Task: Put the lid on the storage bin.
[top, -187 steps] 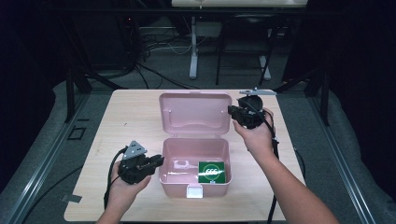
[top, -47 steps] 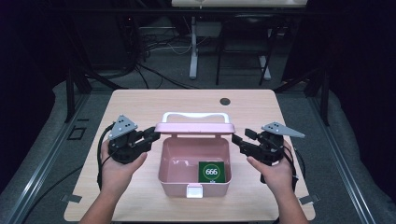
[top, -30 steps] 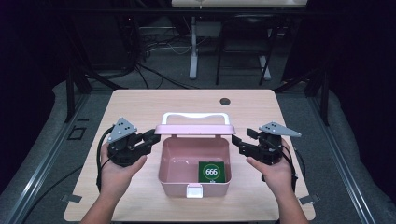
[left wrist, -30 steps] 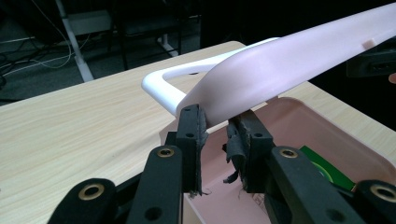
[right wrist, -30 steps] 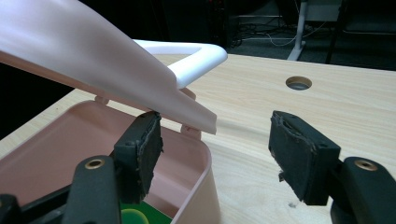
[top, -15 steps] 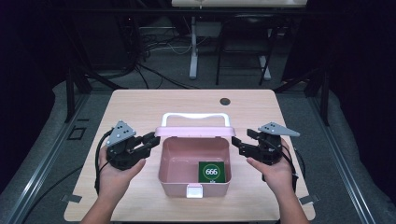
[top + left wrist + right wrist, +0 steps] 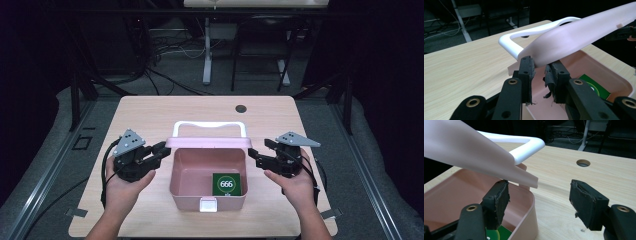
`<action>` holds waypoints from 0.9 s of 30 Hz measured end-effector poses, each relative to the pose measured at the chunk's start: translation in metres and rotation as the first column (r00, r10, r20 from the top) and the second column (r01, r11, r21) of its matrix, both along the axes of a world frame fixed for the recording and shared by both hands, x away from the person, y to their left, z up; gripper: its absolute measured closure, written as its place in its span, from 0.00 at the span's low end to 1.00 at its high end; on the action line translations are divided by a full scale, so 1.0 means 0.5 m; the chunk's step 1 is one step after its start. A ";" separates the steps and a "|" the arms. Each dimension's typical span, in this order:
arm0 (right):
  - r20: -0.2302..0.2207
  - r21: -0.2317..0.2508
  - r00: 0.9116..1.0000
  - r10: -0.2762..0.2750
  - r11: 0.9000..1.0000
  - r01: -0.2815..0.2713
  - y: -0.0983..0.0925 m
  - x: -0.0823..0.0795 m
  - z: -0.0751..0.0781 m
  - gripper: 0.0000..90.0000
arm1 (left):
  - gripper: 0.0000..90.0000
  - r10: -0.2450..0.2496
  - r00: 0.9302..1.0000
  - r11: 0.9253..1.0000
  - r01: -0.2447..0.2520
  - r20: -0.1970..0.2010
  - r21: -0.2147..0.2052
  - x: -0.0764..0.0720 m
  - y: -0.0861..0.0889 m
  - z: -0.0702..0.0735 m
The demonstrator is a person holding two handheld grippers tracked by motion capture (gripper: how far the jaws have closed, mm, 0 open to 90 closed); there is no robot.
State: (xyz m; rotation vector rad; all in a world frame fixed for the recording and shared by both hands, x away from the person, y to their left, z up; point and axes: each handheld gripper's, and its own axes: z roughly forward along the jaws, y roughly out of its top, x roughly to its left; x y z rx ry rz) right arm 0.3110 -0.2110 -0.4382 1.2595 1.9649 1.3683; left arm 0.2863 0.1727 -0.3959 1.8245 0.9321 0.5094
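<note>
A pink box (image 7: 185, 192) stands open in the middle of the table, with a green card marked 666 (image 7: 226, 184) on its floor. Its pink lid (image 7: 210, 143) is half raised over the back rim, and the white handle (image 7: 210, 125) points away from me. My left gripper (image 7: 162, 149) is at the lid's left end. In the left gripper view its jaws (image 7: 540, 67) pinch the lid's (image 7: 579, 35) edge. My right gripper (image 7: 252, 154) is at the lid's right end. Its jaws (image 7: 541, 195) stand wide apart, one inside the box (image 7: 529, 202) and one outside, with the lid's corner (image 7: 524, 180) above them.
The wooden table (image 7: 150, 115) has a round cable hole (image 7: 241, 108) near its far edge. A white clasp (image 7: 208, 205) sits on the box's front wall. Cables, table legs and dark floor lie beyond the table.
Six seconds ago the lid lay flat open behind the box; it has swung up and both grippers have moved to its ends. Over the last second the hands hardly moved.
</note>
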 end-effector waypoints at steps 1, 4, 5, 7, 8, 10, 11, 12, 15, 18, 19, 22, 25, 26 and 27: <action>0.011 0.009 1.000 -0.005 1.000 0.005 0.001 0.001 -0.002 0.36 | 0.82 0.000 1.000 1.000 0.000 0.000 -0.001 0.000 0.000 0.000; -0.009 0.005 1.000 0.001 1.000 -0.001 -0.002 0.000 -0.001 0.36 | 0.82 0.001 1.000 1.000 -0.001 0.002 0.000 0.000 0.000 0.001; -0.006 0.002 1.000 -0.002 1.000 0.002 -0.002 0.002 -0.003 0.37 | 0.82 0.002 1.000 1.000 -0.002 0.002 -0.003 0.000 0.000 0.001; -0.010 -0.027 1.000 -0.023 0.999 0.022 -0.005 0.003 -0.006 0.40 | 0.82 0.002 1.000 1.000 -0.002 -0.001 0.000 0.001 0.001 0.003; -0.008 -0.029 1.000 -0.029 0.999 0.029 -0.008 0.004 -0.008 0.40 | 0.82 0.002 1.000 1.000 -0.002 0.000 -0.005 0.002 0.001 0.002; -0.016 -0.018 0.999 -0.039 0.999 0.038 -0.014 0.006 -0.010 0.40 | 0.82 0.001 1.000 1.000 -0.001 0.000 -0.001 0.000 0.000 0.002; -0.025 -0.023 0.999 -0.041 0.999 0.041 -0.017 0.006 -0.010 0.40 | 0.82 0.001 1.000 1.000 -0.001 0.004 -0.001 0.000 -0.001 0.001; -0.012 -0.011 0.999 -0.049 0.999 0.049 -0.019 0.008 -0.012 0.40 | 0.82 0.000 1.000 1.000 0.000 0.003 -0.001 -0.001 -0.001 0.000; -0.020 -0.012 0.998 -0.055 0.998 0.055 -0.024 0.008 -0.011 0.40 | 0.82 -0.003 1.000 1.000 0.003 0.000 -0.002 -0.004 0.000 -0.002; -0.020 -0.010 0.998 -0.059 0.998 0.059 -0.024 0.009 -0.012 0.40 | 0.82 -0.006 1.000 1.000 0.006 0.000 -0.003 -0.008 0.001 -0.005; -0.020 -0.007 0.998 -0.060 0.998 0.059 -0.024 0.009 -0.013 0.40 | 0.82 -0.009 1.000 1.000 0.009 -0.002 -0.003 -0.010 0.001 -0.006; -0.023 -0.010 0.998 -0.062 0.998 0.062 -0.024 0.010 -0.015 0.40 | 0.81 -0.013 1.000 1.000 0.013 -0.001 -0.001 -0.016 0.003 -0.008; -0.022 -0.010 0.998 -0.064 0.998 0.064 -0.025 0.011 -0.016 0.40 | 0.81 -0.017 1.000 1.000 0.017 0.002 -0.001 -0.022 0.005 -0.010; -0.023 -0.009 0.998 -0.065 0.998 0.065 -0.025 0.011 -0.016 0.40 | 0.82 -0.019 1.000 1.000 0.019 0.000 0.001 -0.025 0.005 -0.010; -0.024 -0.009 0.997 -0.067 0.998 0.067 -0.025 0.011 -0.017 0.40 | 0.81 -0.017 1.000 1.000 0.017 0.003 0.001 -0.027 0.005 -0.011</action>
